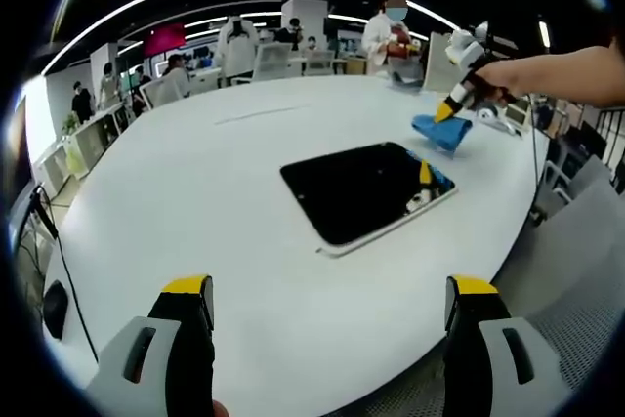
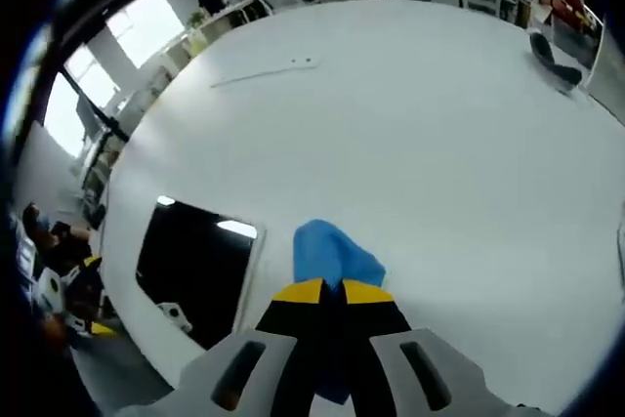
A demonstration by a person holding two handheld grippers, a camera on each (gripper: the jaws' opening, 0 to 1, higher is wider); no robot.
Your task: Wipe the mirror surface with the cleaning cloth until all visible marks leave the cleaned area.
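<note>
The mirror (image 1: 366, 190) is a dark, glossy pane with a thin pale rim, smooth enough to throw back ceiling lights and a yellow fingertip; in the right gripper view it (image 2: 193, 266) lies just left of the fingers, equally shiny. The cleaning cloth (image 2: 332, 259) pinched between the right gripper (image 2: 332, 292) fingers is soft blue fabric, matt and creased, and it looks the same (image 1: 441, 131) hanging under that gripper (image 1: 451, 111) in the left gripper view. The table (image 1: 225, 183) ahead of the left gripper (image 1: 332, 300) fingers is smooth white with a faint satin sheen. The fingers (image 1: 186, 305) look like hard plastic: matt black, yellow tips, grey bodies below.
</note>
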